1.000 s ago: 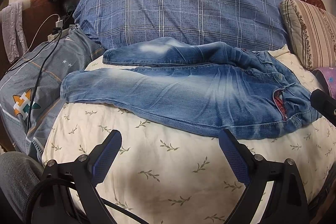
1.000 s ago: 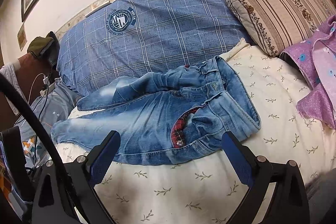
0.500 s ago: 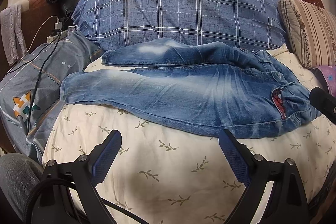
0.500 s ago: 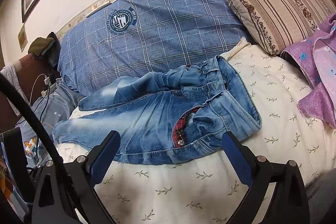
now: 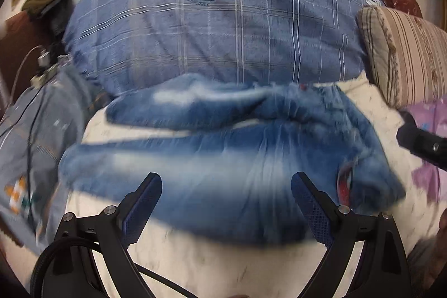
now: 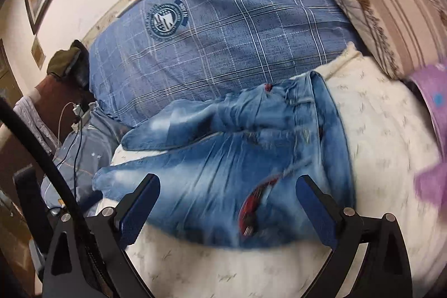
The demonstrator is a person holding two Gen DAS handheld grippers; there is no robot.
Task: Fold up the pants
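Light blue jeans lie spread on the cream leaf-print bed cover, legs to the left, waist with red plaid lining to the right. In the right wrist view the jeans fill the middle. My left gripper is open and empty, its fingers over the near edge of the leg part. My right gripper is open and empty, over the waist and hip near the red lining. The right gripper's body shows at the right edge of the left wrist view. Both views are blurred.
A large blue plaid pillow lies behind the jeans. A striped pillow and purple cloth are on the right. A grey-blue blanket with cables and a charger is on the left.
Both grippers have moved forward and down towards the jeans, which now sit between the fingers of each. The jeans have not moved. Both stay open.
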